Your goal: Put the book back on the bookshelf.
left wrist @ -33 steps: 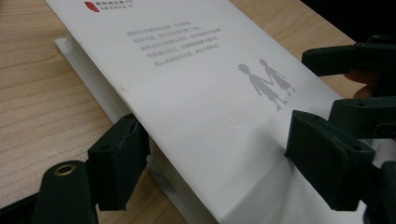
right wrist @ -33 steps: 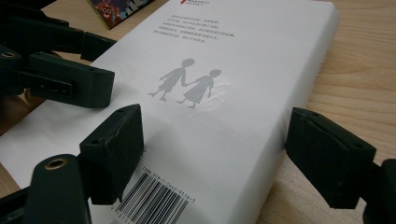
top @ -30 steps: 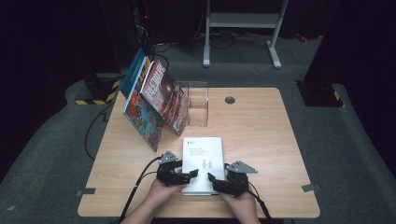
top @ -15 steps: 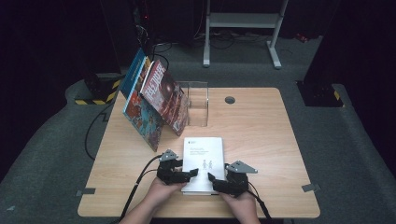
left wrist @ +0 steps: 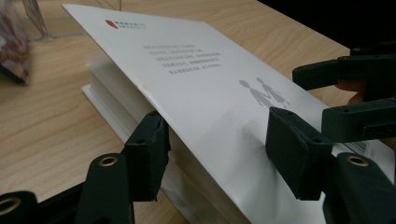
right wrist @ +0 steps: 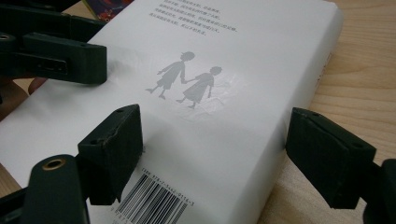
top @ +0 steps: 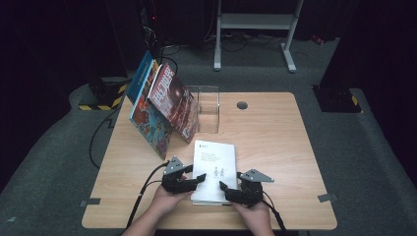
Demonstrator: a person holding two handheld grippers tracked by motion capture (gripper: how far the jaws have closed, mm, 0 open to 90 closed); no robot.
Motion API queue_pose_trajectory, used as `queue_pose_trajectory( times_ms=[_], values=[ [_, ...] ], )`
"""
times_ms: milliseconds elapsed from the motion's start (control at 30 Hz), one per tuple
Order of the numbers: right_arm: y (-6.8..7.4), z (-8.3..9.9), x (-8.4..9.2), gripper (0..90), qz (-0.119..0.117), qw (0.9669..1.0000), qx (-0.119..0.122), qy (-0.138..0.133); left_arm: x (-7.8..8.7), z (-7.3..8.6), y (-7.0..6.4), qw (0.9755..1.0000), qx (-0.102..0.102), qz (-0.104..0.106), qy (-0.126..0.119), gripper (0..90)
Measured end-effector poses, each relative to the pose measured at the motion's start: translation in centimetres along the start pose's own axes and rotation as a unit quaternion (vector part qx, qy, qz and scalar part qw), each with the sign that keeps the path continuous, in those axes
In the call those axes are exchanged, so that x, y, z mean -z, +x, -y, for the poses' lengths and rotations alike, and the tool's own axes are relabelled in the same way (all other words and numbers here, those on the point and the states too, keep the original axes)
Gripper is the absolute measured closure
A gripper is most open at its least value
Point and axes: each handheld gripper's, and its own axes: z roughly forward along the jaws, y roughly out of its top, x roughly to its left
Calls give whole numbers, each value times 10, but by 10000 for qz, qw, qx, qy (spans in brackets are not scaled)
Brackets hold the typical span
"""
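A white book [top: 215, 162] lies near the table's front edge, its cover printed with two small grey figures [right wrist: 187, 81]. My left gripper [top: 197, 179] is at the book's left edge. In the left gripper view, one pad [left wrist: 147, 156] sits under the raised front cover [left wrist: 201, 70] and the other pad [left wrist: 294, 156] rests on top. The jaws have just been closing and still stand apart. My right gripper [top: 225, 191] is at the book's near right corner. One of its pads [right wrist: 112, 154] lies over the cover near the barcode, the other [right wrist: 327, 163] beside the spine.
Several colourful books [top: 164, 110] lean in a row at the back left, next to a clear acrylic stand [top: 209, 108]. A round cable hole [top: 241, 104] is set in the wooden table [top: 275, 142]. Black cables [top: 142, 191] trail off the front left.
The left gripper's jaws have drawn closer together around the book's cover edge. Both hands and the book have stayed where they were.
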Motion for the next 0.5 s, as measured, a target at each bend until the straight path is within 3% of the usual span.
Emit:
queue_pose_trajectory(
  times_ms=[133, 233, 267, 333, 500],
  values=[
    [0, -1, 1, 200, -17, 10000, 41, -9, 1, -1, 2, 10000, 10, 55, -9, 433],
    [1, -1, 0, 196, 22, 9999, 99, 26, -2, 0, 6, 9992, 334, 108, 204, 430],
    [1, -1, 0, 196, 22, 9999, 99, 26, -2, 0, 6, 9992, 334, 108, 204, 429],
    [1, -1, 0, 194, 27, 9999, 103, 59, -5, -2, 10, 9977, 519, 165, 399, 427],
    [-1, -2, 0, 207, 68, 9998, 126, 131, -12, -2, 17, 9970, 569, 291, 432, 409]
  ],
)
